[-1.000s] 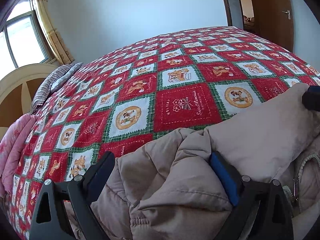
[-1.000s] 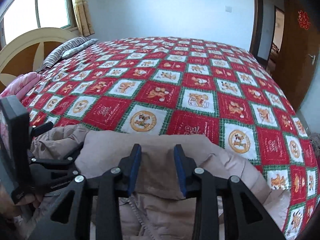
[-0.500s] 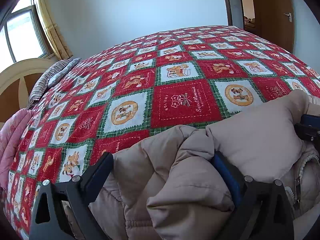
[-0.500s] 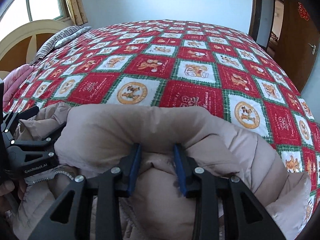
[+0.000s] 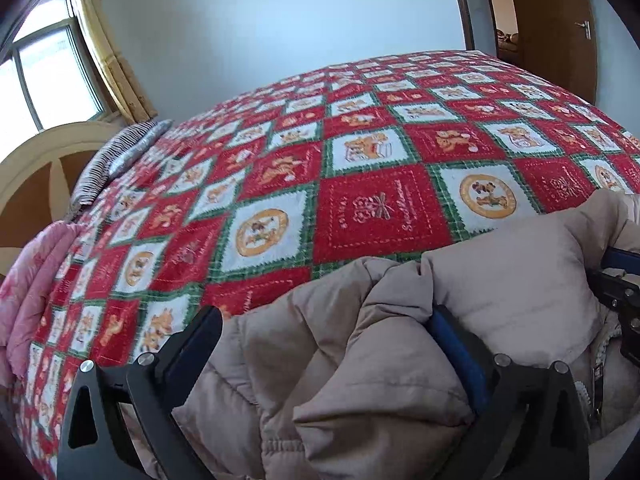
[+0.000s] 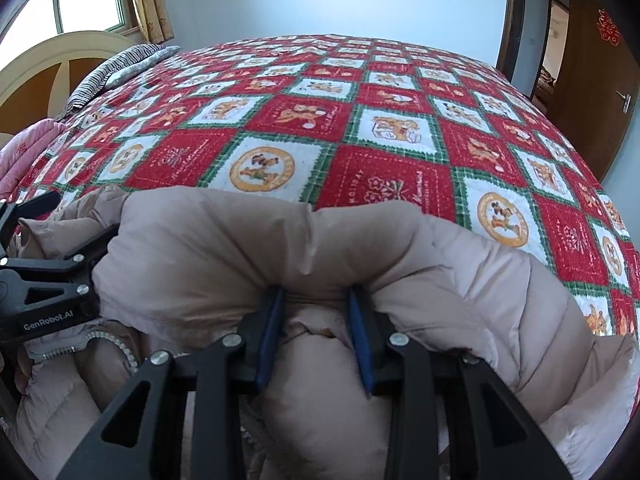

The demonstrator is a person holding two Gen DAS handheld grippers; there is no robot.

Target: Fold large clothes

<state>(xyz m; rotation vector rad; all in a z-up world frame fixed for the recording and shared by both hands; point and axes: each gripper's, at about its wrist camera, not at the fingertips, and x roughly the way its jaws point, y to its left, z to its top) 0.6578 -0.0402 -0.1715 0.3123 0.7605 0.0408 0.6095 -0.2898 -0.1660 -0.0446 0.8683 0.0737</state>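
Note:
A beige puffer jacket lies bunched at the near edge of the bed; it also shows in the right wrist view. My left gripper has its jaws wide apart, with a thick fold of the jacket between them; the pads touch the fabric on both sides. My right gripper is shut on a fold of the jacket, its blue pads pressing the fabric. The left gripper's body shows at the left of the right wrist view. The jacket's zipper is visible.
The bed is covered with a red, green and white patterned quilt. A striped pillow and a wooden headboard are at the far left. A pink blanket lies at the left edge. A brown door is at the right.
Both grippers have moved forward and down with the jacket. The jacket's fold has risen and bulged higher in front of the right gripper.

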